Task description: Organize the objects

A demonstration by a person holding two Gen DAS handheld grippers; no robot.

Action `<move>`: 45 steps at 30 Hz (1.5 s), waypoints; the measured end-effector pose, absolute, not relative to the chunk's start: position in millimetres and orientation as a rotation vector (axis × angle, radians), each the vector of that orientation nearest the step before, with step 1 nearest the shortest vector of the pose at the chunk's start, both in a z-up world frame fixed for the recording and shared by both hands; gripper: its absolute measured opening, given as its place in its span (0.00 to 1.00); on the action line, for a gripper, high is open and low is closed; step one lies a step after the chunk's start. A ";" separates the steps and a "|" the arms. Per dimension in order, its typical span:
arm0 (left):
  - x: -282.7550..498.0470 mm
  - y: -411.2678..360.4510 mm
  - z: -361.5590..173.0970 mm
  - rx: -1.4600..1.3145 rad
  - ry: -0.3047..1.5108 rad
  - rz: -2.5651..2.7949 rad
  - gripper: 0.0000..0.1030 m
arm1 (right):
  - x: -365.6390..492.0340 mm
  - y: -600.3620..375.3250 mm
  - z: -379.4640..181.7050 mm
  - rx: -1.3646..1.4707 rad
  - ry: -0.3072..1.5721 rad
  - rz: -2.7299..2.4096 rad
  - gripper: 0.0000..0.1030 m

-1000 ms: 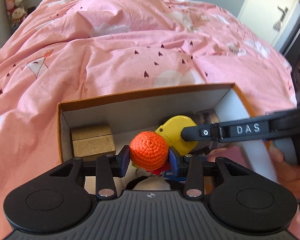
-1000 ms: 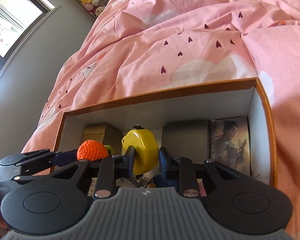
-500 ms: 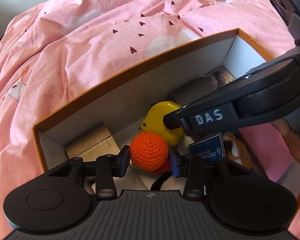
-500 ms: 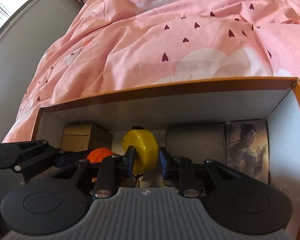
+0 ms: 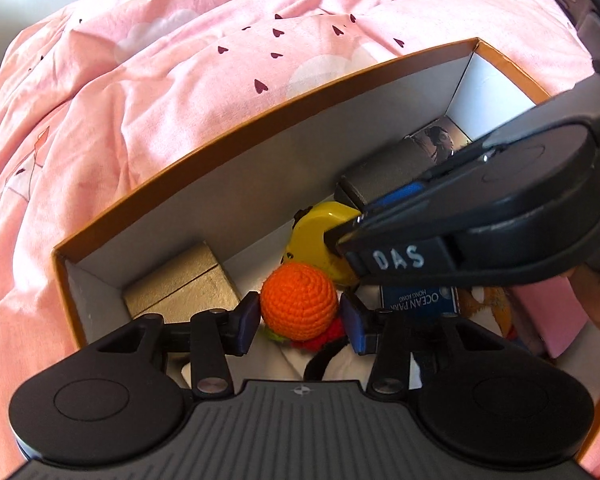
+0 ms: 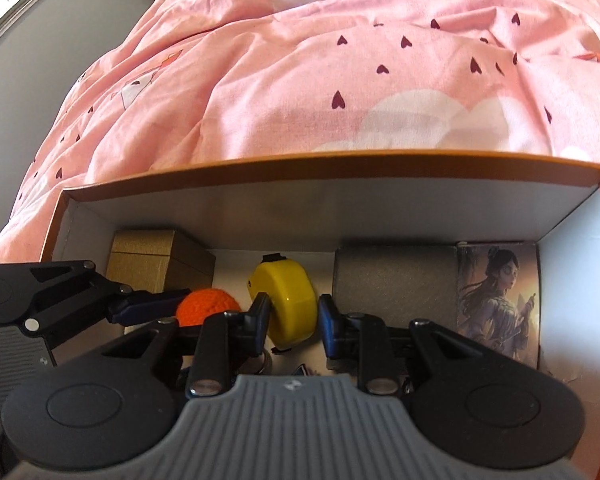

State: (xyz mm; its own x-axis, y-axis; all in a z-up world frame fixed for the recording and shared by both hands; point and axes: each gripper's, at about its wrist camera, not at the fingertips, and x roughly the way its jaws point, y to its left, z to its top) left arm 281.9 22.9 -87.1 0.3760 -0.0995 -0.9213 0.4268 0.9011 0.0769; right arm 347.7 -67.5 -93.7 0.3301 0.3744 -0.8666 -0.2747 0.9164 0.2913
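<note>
A: So, where is the orange crocheted ball (image 5: 299, 301) relative to the left gripper (image 5: 300, 322)?

B: In the left wrist view it sits directly between the two blue pads, at the centre of the frame. The left pad (image 5: 247, 322) touches its side at 9 o'clock; the right pad (image 5: 354, 326) stands just clear at 3 o'clock. The jaws are opening, so the ball is between them but not squeezed. Red and green yarn peeks out beneath it at 6 o'clock.

A: And the right gripper (image 6: 293, 322)?

B: In its own view, the yellow tape measure (image 6: 286, 306) stands on edge between its fingers. The left finger touches it; at the right finger I see a slim gap, so I cannot tell whether it is clamped. The jaws stand partly open, about the width of the tape measure.

A: Where is all this?

B: Inside an orange-rimmed cardboard box (image 6: 340, 200) with white walls, resting on a pink heart-print duvet (image 6: 340, 80). From the right wrist view, a gold gift box (image 6: 160, 258) sits at 10 o'clock of the tape measure, the crocheted ball just beside it at 9 o'clock, a dark grey case (image 6: 396, 276) at 3 o'clock, and an illustrated card showing a figure (image 6: 498, 304) further right. A blue Ocean Park card (image 5: 420, 300) lies at 3 o'clock of the ball in the left view.
</note>
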 end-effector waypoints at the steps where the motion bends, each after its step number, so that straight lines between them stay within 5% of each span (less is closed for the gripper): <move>1: 279.5 23.6 -85.5 0.323 1.136 -0.343 0.53 | 346.2 -67.8 -91.2 0.089 1.146 0.425 0.27; 13: 243.2 23.5 -45.5 0.245 1.027 -0.221 0.56 | 318.9 -82.0 -45.7 0.034 1.001 0.434 0.29; 28: 150.7 7.0 41.1 0.221 0.816 0.053 0.58 | 211.0 -125.5 26.2 -0.039 0.743 0.405 0.49; 45: 67.3 11.1 22.8 0.022 0.737 0.044 0.67 | 96.1 -145.5 15.4 -0.007 0.633 0.340 0.60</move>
State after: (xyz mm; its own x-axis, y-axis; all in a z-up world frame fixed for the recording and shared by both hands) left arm 67.3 11.1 22.8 0.7396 0.0481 -0.6714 -0.0325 0.9988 0.0357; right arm 96.1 -145.5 15.4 0.7529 0.3092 -0.5809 -0.3133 0.9447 0.0968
